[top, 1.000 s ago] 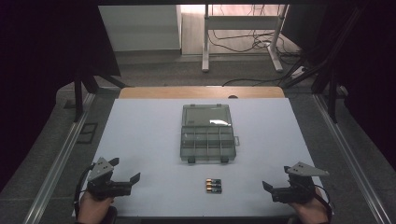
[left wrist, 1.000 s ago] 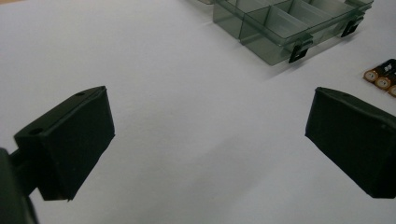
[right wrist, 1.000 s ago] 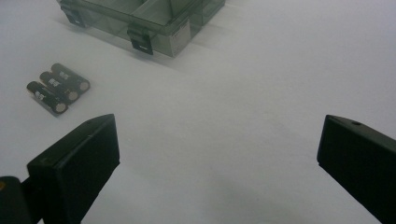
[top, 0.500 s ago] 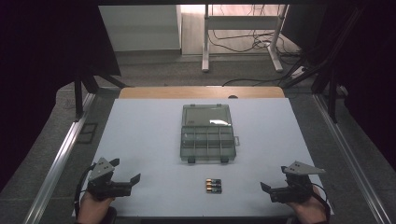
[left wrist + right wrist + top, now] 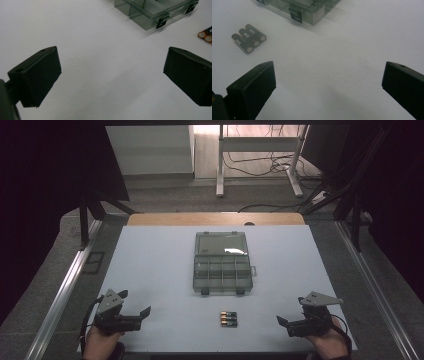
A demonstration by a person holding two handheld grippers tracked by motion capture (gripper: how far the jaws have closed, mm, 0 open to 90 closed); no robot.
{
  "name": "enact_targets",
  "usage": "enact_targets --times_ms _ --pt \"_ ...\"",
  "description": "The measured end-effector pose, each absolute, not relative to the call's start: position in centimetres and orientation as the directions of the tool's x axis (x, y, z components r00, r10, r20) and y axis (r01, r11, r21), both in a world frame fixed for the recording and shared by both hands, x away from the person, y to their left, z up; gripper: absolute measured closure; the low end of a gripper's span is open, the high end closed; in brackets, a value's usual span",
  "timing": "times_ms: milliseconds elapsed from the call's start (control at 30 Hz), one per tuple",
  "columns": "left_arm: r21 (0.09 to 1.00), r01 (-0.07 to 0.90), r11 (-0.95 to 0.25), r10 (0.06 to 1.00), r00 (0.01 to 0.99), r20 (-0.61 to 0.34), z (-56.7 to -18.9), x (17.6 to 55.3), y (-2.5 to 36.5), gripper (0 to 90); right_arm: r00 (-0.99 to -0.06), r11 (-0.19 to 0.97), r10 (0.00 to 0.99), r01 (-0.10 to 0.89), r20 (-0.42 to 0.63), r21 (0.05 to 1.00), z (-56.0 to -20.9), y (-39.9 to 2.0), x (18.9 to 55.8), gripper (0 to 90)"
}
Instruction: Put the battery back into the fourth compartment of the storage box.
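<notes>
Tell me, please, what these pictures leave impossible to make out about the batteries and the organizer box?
- Batteries: label print blurred in the right gripper view; cut by the right edge in the left gripper view.
- Organizer box: compartment contents too small in the high view; top edge crops it in both gripper views.

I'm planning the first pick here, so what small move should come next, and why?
Probably bring the right gripper forward and inward toward the batteries. Both grippers sit open and empty near the table's front edge. Three batteries lie side by side on the table in front of the open organizer box, and the right gripper view shows them whole. The left gripper could wait.
</notes>
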State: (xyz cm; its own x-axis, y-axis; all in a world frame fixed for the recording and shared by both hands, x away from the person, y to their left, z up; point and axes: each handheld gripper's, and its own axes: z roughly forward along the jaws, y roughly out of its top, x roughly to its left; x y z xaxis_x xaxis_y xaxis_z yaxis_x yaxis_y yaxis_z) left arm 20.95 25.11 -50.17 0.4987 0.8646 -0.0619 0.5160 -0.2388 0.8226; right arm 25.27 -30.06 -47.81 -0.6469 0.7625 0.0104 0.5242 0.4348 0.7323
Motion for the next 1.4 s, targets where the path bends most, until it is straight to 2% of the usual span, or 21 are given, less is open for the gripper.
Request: enact_targets --times_ms 367,1400 --pt "0.823 0.52 -0.23 0.868 0.491 -0.067 -50.2 21.0 25.2 2.0 -0.686 0.499 0.726 0.477 -0.05 0.723 -47.1 -28.3 25.8 0.0" --pt "0.819 0.529 -0.222 0.87 0.486 -0.078 -50.2 21.1 25.2 2.0 -0.756 0.576 0.654 0.508 0.012 0.641 -46.3 -22.1 29.6 0.0"
